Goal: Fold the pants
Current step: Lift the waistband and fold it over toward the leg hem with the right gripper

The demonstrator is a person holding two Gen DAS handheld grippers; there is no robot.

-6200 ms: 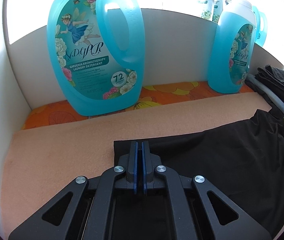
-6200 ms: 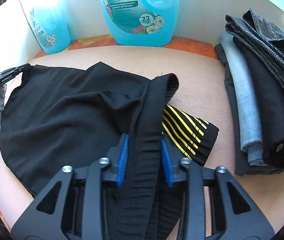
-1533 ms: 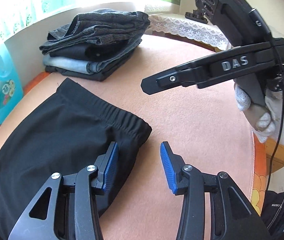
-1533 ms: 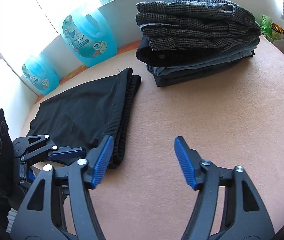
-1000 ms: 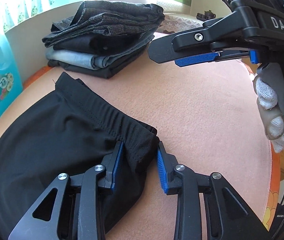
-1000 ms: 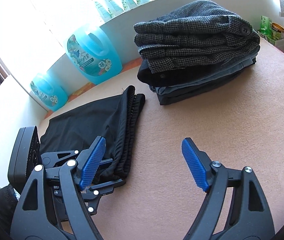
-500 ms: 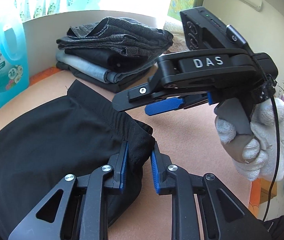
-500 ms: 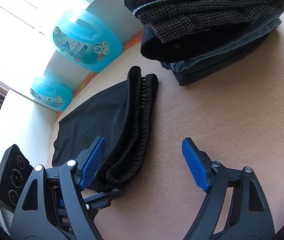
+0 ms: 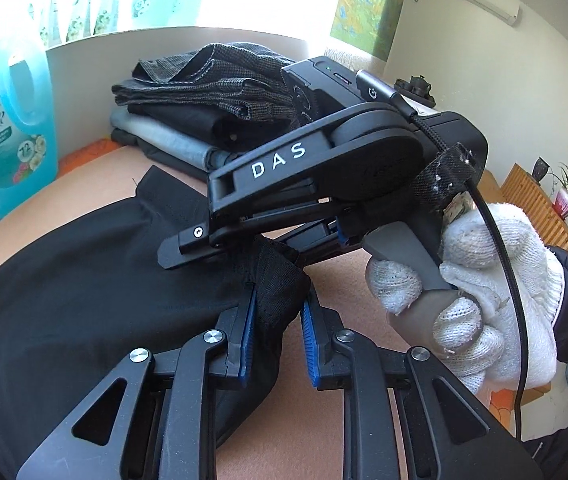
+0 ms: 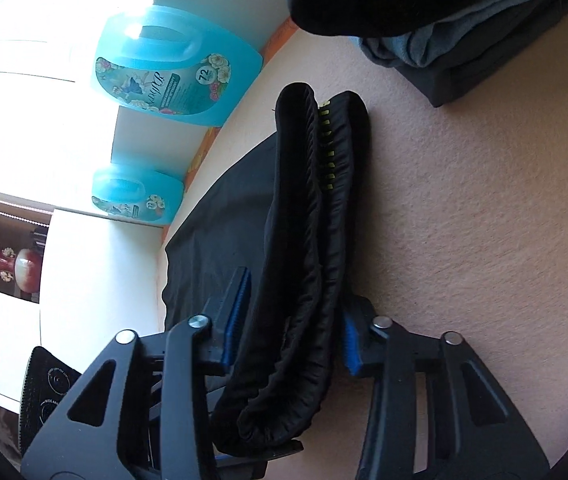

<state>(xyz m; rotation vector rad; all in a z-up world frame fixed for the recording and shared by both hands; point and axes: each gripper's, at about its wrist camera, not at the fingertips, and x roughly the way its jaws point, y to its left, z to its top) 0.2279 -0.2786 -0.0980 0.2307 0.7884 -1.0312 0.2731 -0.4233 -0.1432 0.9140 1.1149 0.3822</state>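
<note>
Black pants point(image 9: 83, 280) lie folded on the peach-covered table point(image 10: 484, 240). My left gripper point(image 9: 277, 300) is shut on the near corner of their elastic waistband, which is lifted off the cloth. My right gripper point(image 10: 296, 300) straddles the doubled waistband point(image 10: 304, 200), where yellow stripes show in the fold. Its jaws are closing, and the blue pads point(image 10: 350, 344) press the band from both sides. In the left wrist view the right gripper point(image 9: 171, 254) reaches in from the right, held by a white-gloved hand point(image 9: 464, 280), just behind my left fingers.
A pile of folded clothes point(image 9: 203, 92) stands at the back of the table, also seen close ahead in the right wrist view point(image 10: 444, 32). Two blue detergent jugs point(image 10: 171, 68) point(image 10: 135, 196) stand along the white wall. A bare stretch of table lies right of the pants.
My right gripper has dropped onto the waistband and rolled, and its wide jaws have narrowed around the band. My left gripper has kept its grip and raised the corner a little.
</note>
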